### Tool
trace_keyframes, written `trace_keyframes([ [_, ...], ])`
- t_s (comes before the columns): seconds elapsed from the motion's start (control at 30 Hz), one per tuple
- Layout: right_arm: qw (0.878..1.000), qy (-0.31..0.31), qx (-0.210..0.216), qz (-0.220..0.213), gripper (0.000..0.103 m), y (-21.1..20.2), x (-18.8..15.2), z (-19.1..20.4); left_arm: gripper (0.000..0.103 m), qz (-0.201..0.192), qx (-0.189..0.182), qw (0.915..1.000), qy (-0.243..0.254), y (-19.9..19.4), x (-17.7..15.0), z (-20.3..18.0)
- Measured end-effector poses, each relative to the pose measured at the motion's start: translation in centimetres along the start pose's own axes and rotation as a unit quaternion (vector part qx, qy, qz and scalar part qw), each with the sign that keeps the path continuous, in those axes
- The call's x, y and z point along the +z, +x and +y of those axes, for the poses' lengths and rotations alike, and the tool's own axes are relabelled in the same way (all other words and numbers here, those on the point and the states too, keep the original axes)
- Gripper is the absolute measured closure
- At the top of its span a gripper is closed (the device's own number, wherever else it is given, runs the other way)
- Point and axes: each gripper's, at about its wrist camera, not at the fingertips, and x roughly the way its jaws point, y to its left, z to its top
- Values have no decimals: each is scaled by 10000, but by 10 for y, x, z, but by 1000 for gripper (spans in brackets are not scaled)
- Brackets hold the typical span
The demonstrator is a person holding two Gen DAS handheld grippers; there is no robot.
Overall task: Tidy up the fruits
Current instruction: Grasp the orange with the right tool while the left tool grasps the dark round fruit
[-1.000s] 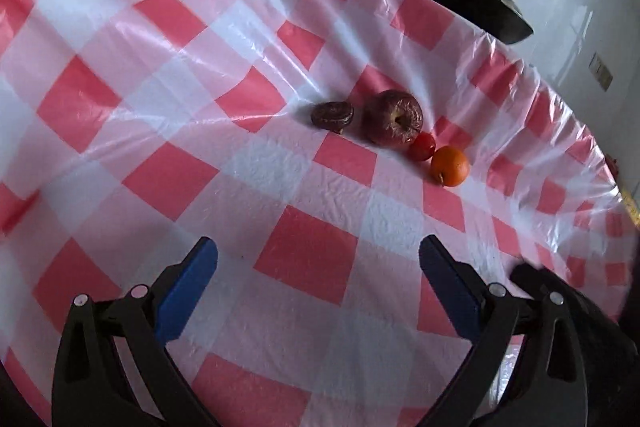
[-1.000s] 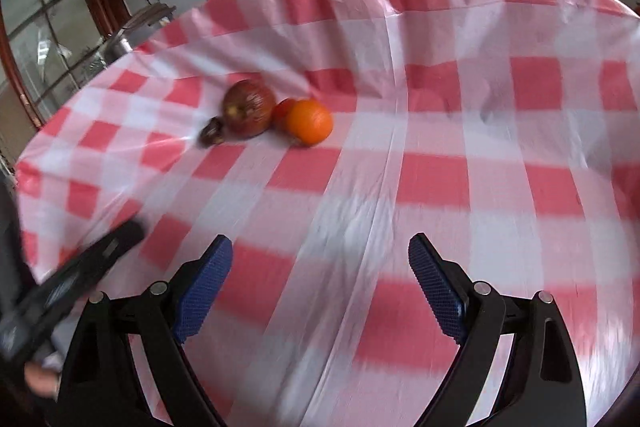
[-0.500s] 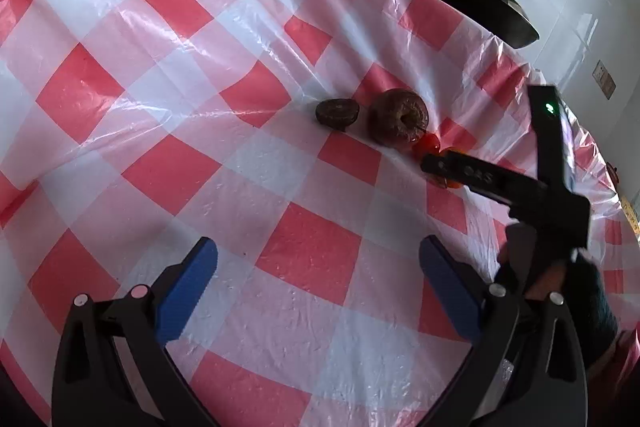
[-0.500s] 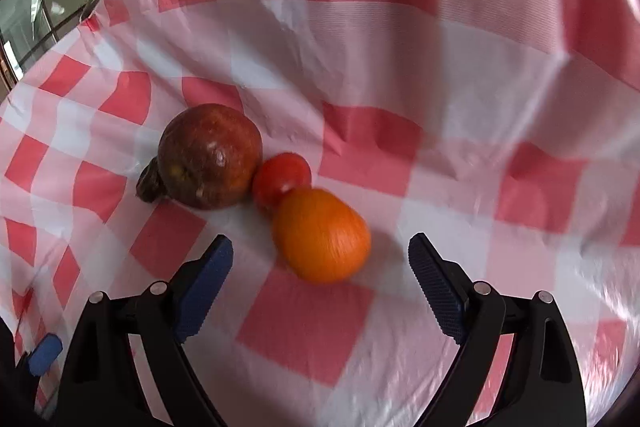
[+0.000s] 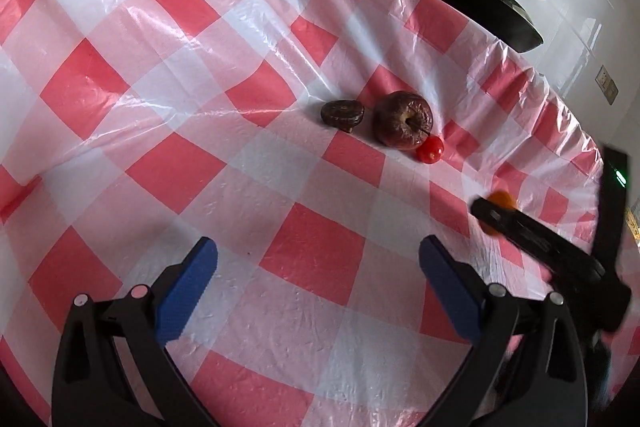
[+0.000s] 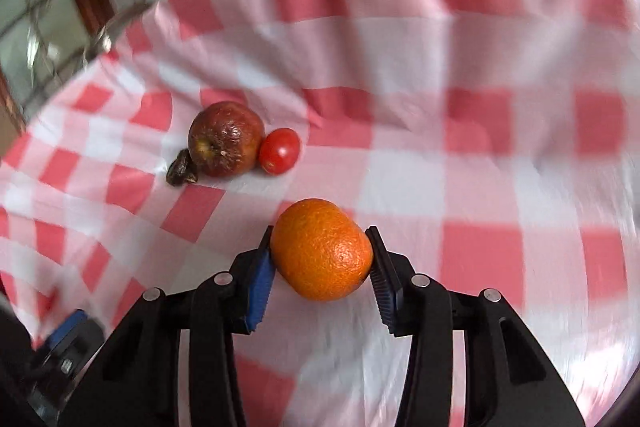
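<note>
Nearest, right gripper: jaws clamped on the orange, above the checked counter.
Left gripper: spread wide, holding nothing.
Farther back: wrinkled dark apple, touching a cherry tomato; small dark fruit beside.
Progress: early, I judge; one fruit gripped, three untouched.
Orange: bright, firm, pebbled.

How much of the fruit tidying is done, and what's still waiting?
Nothing looks sorted anywhere yet. In hand: the right gripper has its jaws shut on the orange, apart from the others. Waiting on the checked tablecloth: the wrinkled apple with the small tomato beside it, and a dark brown piece nearby. The left gripper is open and holds nothing.
</note>
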Motion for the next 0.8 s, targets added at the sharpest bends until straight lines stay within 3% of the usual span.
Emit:
trace_keyframes([
  [0.27, 9921, 1111, 351, -470, 59, -23, -10, -36, 2, 443, 42, 9990, 101, 13, 1, -3],
  [0.33, 9922, 1078, 415, -460, 59, -24, -9, -35, 2, 512, 49, 9984, 251, 18, 5, -6],
  [0.43, 9923, 1071, 429, -455, 59, -22, -10, -33, 2, 669, 349, 9935, 848, 38, 17, -23],
  [0.53, 9929, 1026, 442, -407, 59, -19, -9, -30, 2, 718, 769, 9810, 1627, 69, 37, -41],
  [0.63, 9931, 1010, 450, -379, 59, -19, -9, -30, 5, 616, 934, 9790, 1703, 91, 60, -45],
  [0.73, 9936, 992, 423, -327, 59, -17, -9, -30, 18, 790, 971, 9789, 1617, 120, 81, -43],
  [0.8, 9937, 982, 431, -321, 59, -16, -9, -29, 21, 813, 933, 9804, 1536, 131, 90, -42],
])
